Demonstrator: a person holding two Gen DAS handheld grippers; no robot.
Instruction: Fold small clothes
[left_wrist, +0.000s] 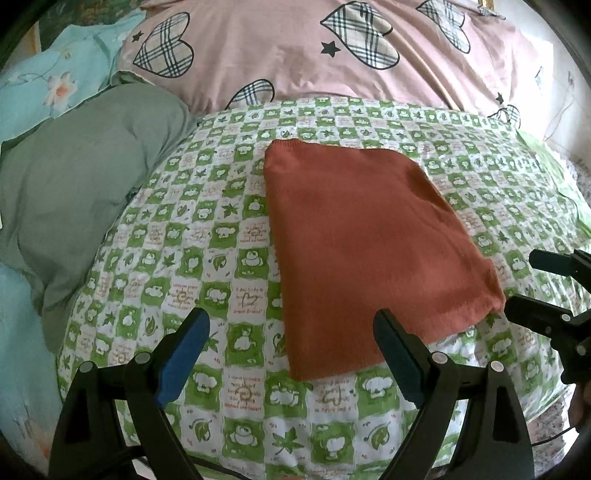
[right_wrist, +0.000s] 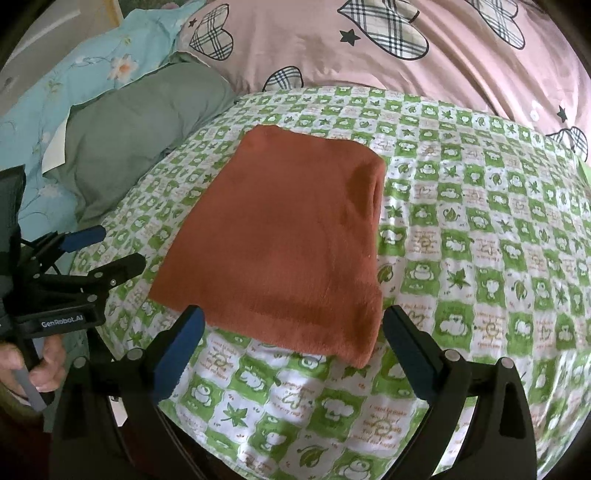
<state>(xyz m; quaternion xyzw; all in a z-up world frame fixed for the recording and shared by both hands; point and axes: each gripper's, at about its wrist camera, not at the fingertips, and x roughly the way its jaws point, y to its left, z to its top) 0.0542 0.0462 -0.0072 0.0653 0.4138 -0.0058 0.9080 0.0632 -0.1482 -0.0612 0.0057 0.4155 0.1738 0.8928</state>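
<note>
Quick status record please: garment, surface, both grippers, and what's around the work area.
garment: rust-orange knit garment, folded into a rough rectangle, lying flat
surface: green-and-white checked sheet
left gripper: open, holds nothing, at the garment's near edge
right gripper: open, empty, at the garment's near edge
behind: pink heart-print quilt
left side: grey-green pillow, blue floral bedding
fold: appears finished

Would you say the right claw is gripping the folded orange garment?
No, the right claw stands open, with the orange garment lying free on the bedsheet.
</note>
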